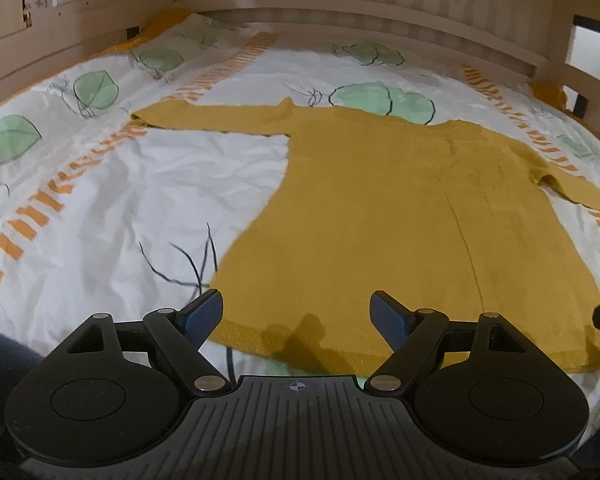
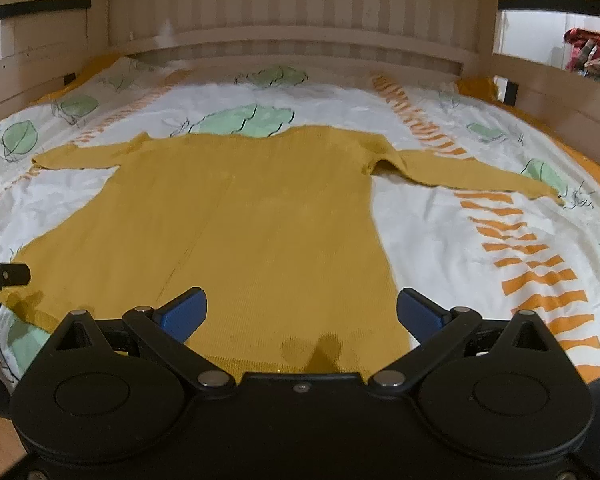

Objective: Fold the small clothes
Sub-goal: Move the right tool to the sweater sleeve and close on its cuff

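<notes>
Mustard sweater point(image 2: 252, 216) flat on bedsheet point(image 2: 440, 216), sleeves out; L gripper point(image 1: 296, 316) & R gripper point(image 2: 300, 312) both spread, empty

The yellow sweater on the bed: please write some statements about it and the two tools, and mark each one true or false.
1. The yellow sweater lies spread flat on the bed cover with both sleeves stretched out. True.
2. The left tool is shut on the hem. False: its jaws stand open, holding nothing.
3. The right tool is open, near the sweater's bottom hem. True.
4. The sweater is already folded in half. False: it is fully unfolded.
5. The bed cover is plain blue. False: it is white with green leaves and orange stripes.
</notes>
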The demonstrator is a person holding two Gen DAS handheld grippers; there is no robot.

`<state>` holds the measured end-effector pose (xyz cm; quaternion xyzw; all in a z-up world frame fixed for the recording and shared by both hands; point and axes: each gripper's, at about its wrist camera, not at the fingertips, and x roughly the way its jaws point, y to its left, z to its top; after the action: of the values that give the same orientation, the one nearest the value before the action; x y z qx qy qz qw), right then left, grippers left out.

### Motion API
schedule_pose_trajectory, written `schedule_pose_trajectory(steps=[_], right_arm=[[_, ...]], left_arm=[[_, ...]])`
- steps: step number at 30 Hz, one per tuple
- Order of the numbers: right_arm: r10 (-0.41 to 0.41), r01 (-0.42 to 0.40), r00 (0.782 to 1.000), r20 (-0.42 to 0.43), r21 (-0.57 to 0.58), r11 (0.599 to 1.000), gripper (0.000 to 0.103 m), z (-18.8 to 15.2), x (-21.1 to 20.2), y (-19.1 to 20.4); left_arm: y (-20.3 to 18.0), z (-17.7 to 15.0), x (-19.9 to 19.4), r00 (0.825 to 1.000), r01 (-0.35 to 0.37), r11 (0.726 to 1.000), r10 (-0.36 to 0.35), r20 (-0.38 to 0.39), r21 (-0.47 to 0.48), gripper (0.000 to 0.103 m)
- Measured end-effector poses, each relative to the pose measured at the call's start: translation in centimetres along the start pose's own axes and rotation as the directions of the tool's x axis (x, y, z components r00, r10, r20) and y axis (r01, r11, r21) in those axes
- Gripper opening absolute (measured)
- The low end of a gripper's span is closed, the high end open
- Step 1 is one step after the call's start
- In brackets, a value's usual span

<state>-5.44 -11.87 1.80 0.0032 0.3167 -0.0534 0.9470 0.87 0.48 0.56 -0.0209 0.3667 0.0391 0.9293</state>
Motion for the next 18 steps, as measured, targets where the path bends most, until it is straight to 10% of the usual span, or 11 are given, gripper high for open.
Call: schedule_pose_trajectory(steps=[18], right_arm=[[-0.008,0.066,0.965,-0.262,0.212,0.975,0.102,6.2,5.9,-6.8]], left_arm=[[-2.8,8.6,3.4,0.999,0.039,0.998,-0.038,-0.011,0.039,0.08]])
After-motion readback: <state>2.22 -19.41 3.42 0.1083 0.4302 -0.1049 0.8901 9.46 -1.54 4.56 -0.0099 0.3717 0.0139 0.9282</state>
